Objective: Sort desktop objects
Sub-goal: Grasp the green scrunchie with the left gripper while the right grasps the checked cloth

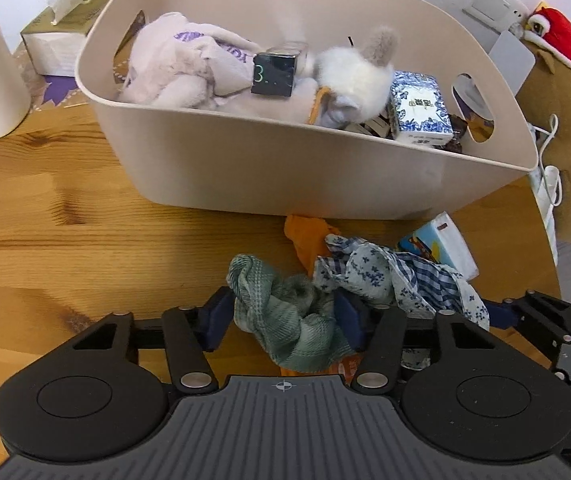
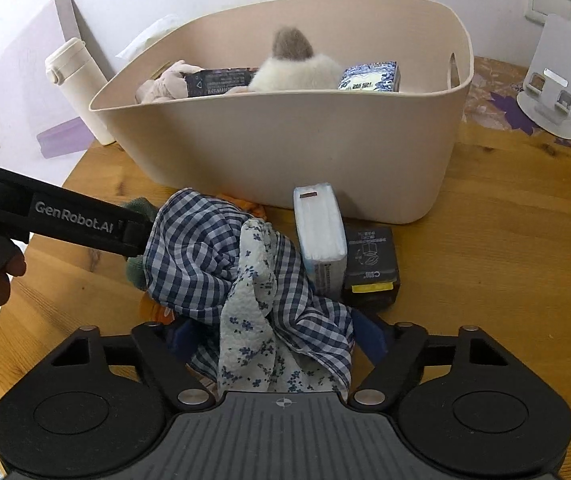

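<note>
**Both grippers seated on the cloth pile, ahead of the lift to the bin**

My left gripper (image 1: pixel 283 316) has its blue pads (image 1: pixel 217 320) around the green cloth (image 1: pixel 289 320); the jaws stand fairly wide with fabric bunched between them, so I judge it gripping the green cloth, though only loosely. My right gripper (image 2: pixel 277 344) straddles the checked cloth (image 2: pixel 201 256) and the flowered cloth (image 2: pixel 253 320), which fill the gap between its pads; whether it has really pinched them I cannot tell. The three cloths lie tangled on the wooden table (image 1: pixel 65 208), with an orange cloth (image 1: pixel 309 236) under them, just in front of the beige bin (image 1: pixel 325 168). The bin already holds plush toys (image 1: pixel 349 76), a black box (image 1: pixel 275 74) and a blue-patterned tissue pack (image 1: pixel 419 108). A tissue pack (image 2: pixel 319 232) and a dark box (image 2: pixel 371 264) stand just beside the pile. To do this well, I would close firmly, lift the two bundles apart so they untangle, clear the bin's near rim, and avoid dragging the tissue pack along
</note>
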`<state>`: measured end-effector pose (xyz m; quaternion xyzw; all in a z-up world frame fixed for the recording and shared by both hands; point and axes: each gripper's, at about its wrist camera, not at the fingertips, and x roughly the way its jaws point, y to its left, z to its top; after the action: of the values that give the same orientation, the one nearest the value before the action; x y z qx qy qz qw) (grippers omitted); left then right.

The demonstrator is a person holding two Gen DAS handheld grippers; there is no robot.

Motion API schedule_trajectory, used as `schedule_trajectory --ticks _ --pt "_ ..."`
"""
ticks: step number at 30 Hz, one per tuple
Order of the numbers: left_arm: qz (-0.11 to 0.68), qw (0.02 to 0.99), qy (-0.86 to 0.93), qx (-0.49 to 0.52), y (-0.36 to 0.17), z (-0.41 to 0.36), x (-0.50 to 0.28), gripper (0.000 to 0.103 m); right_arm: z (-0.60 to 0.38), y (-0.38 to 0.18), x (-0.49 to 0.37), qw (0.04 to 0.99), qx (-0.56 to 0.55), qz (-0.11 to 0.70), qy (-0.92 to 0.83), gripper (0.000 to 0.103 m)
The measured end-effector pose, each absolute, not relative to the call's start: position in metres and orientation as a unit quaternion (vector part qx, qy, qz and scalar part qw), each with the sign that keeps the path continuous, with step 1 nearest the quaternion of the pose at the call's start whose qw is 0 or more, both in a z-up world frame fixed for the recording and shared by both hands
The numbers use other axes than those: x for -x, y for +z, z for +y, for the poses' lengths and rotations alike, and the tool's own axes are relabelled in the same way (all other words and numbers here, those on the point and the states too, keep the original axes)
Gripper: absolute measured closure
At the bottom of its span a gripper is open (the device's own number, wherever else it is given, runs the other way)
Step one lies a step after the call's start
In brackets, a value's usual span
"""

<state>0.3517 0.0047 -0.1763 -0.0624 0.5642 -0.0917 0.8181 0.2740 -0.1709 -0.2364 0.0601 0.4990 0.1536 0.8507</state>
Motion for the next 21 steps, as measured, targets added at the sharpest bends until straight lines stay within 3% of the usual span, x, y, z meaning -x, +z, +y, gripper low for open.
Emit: schedule_trajectory --ticks 11,18,21 --pt "0.57 0.815 -0.096 0.028 -0.182 0.006 -0.348 0.084 -0.176 -0.233 -0.275 0.851 -0.079 0.494 0.162 0.054" --pt "0.568 0.818 -0.092 0.004 -0.18 0.005 -0.341 0.091 -0.176 -0.227 -0.271 0.856 -0.074 0.487 0.158 0.078" --pt "0.558 0.825 -0.089 -0.007 -0.177 0.004 -0.335 0.092 -0.177 -0.226 -0.267 0.855 -0.071 0.488 0.162 0.081"
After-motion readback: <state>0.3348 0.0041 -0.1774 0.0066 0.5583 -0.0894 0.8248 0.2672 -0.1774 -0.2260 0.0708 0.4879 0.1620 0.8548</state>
